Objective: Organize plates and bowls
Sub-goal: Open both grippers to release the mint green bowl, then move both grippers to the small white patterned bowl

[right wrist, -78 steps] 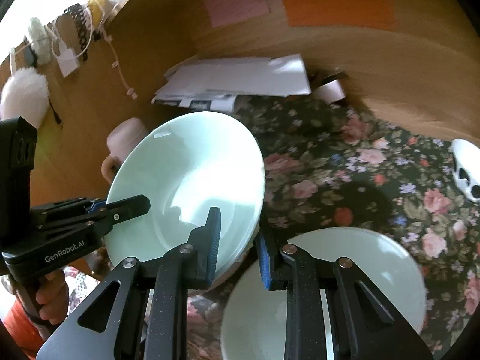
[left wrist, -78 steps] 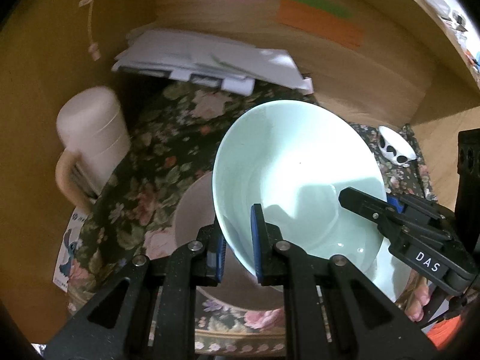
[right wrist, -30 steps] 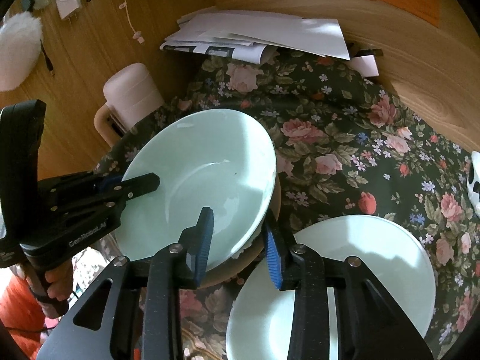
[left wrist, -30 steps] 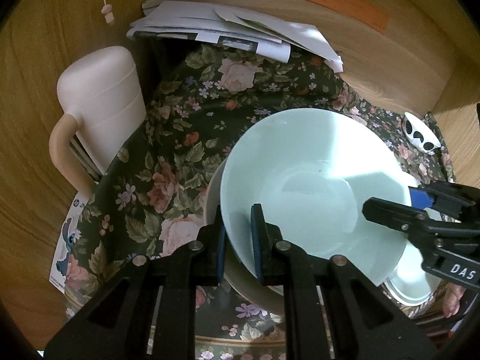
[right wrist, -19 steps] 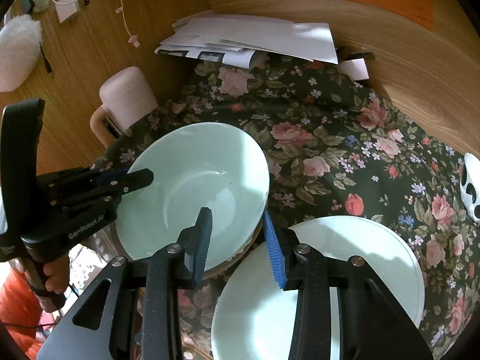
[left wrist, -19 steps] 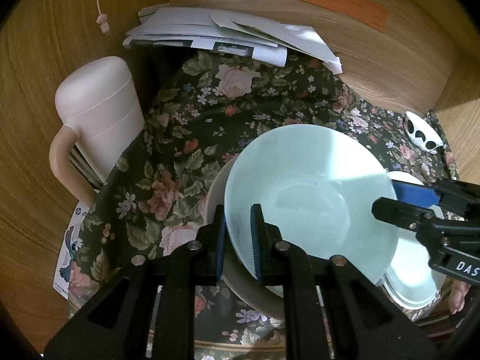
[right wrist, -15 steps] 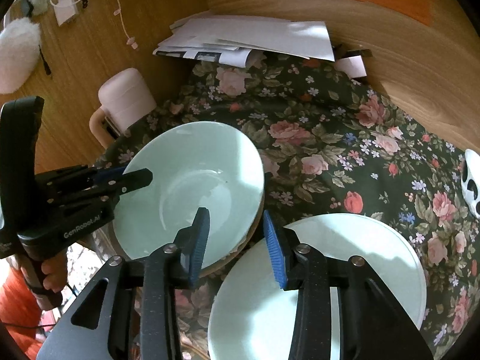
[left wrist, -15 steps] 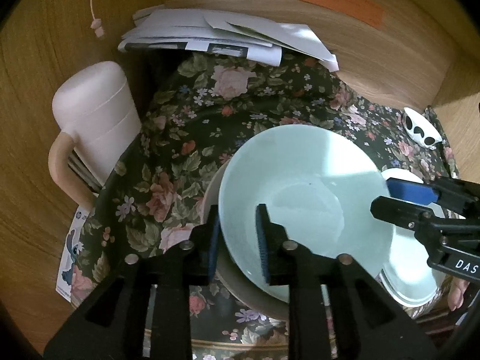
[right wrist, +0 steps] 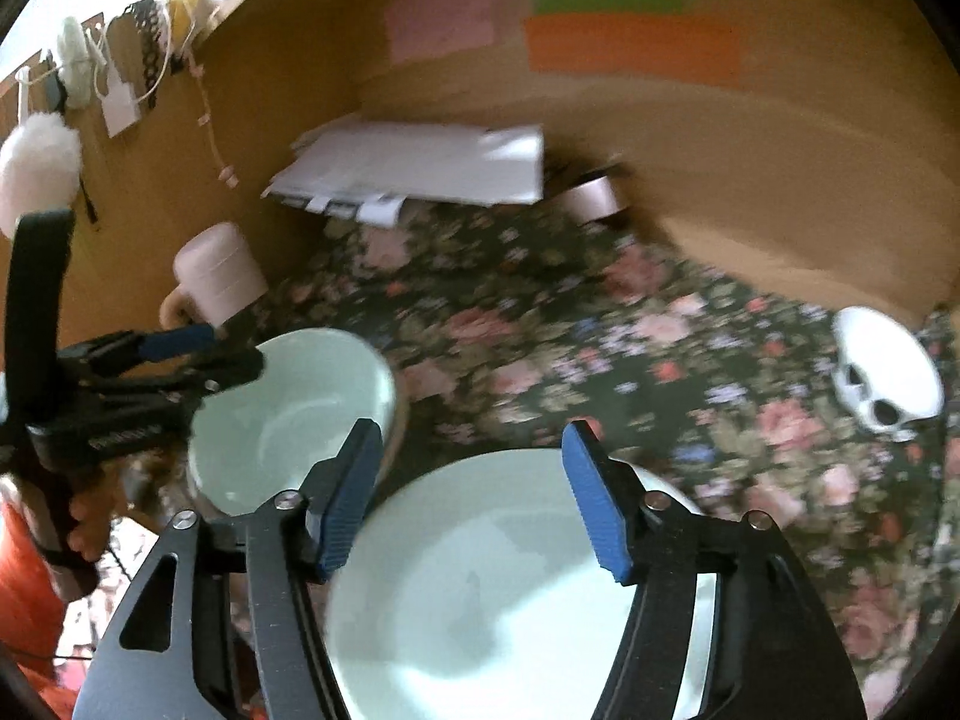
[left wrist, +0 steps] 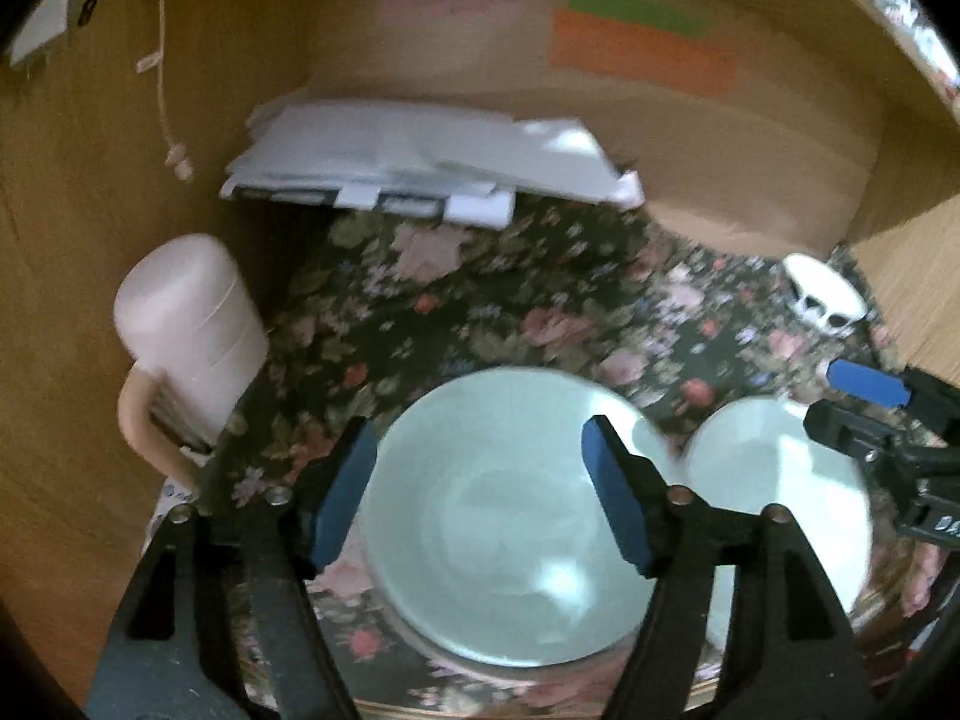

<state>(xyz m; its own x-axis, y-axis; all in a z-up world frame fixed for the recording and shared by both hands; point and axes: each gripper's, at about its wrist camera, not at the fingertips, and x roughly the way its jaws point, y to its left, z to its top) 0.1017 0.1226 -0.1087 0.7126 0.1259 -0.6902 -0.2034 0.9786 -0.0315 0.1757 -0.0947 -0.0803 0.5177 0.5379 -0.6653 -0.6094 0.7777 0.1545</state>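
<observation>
Left gripper (left wrist: 480,492) jaws spread wide, have just been opening, nothing pinched; blue pads stand apart on either side of the pale green bowl (left wrist: 504,516) below, not touching it. Right gripper (right wrist: 474,498) also released, jaws have just been opening too, empty, hovering over the pale plate (right wrist: 510,600).

Bowl sits mouth-up, level, round so no long axis; it rests nested on a darker dish whose rim (left wrist: 444,654) peeks out beneath its near edge. Bowl is on the floral cloth (left wrist: 480,312), near front edge, left of the plate, rims just beside each other. Plate lies flat, face up.

In the right wrist view the left gripper is seen side-on over the bowl's left rim, held by a hand (right wrist: 90,522).

Farther out: pink lidded mug (left wrist: 186,324) at left against the wood wall, stack of white papers (left wrist: 420,162) at back, small white skull-like item (right wrist: 882,372) far right. Frames blurred.
</observation>
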